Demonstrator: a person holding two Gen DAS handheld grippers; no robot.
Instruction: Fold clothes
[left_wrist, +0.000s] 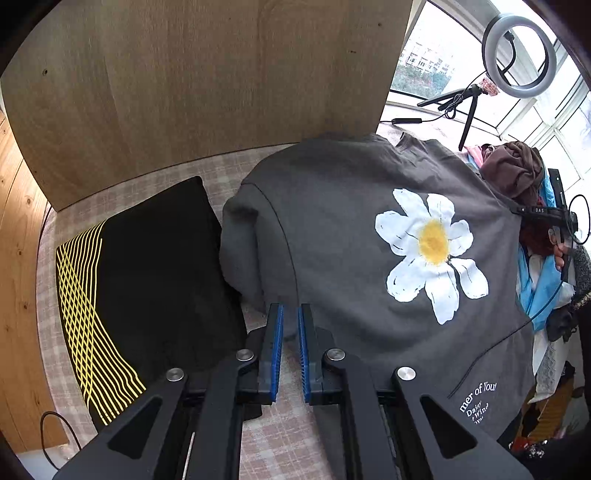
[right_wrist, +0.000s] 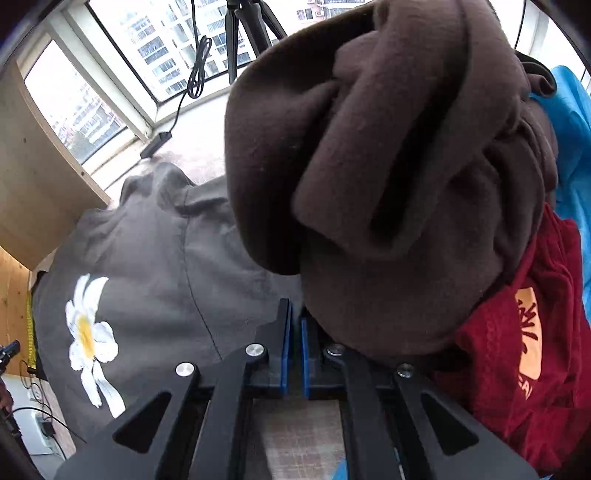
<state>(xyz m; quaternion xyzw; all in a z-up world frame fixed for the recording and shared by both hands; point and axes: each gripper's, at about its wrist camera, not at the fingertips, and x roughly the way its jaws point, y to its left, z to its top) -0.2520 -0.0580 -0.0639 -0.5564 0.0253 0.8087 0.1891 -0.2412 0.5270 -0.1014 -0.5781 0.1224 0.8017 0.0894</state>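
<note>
A dark grey T-shirt (left_wrist: 332, 229) with a white daisy print lies spread on the checked cloth surface; it also shows in the right wrist view (right_wrist: 155, 258). Its left sleeve is folded in. My left gripper (left_wrist: 290, 314) sits at the shirt's near left hem with the jaws almost together and the fabric edge between the blue pads. My right gripper (right_wrist: 295, 317) is at the shirt's right edge, jaws nearly closed, under a crumpled brown garment (right_wrist: 399, 166); whether fabric is pinched there is hidden.
A folded black shirt (left_wrist: 147, 280) with yellow lines lies to the left. A pile of clothes, brown, dark red (right_wrist: 517, 350) and blue (left_wrist: 539, 288), lies to the right. A wooden board (left_wrist: 207, 92) stands behind. A ring light (left_wrist: 521, 55) on a tripod stands by the window.
</note>
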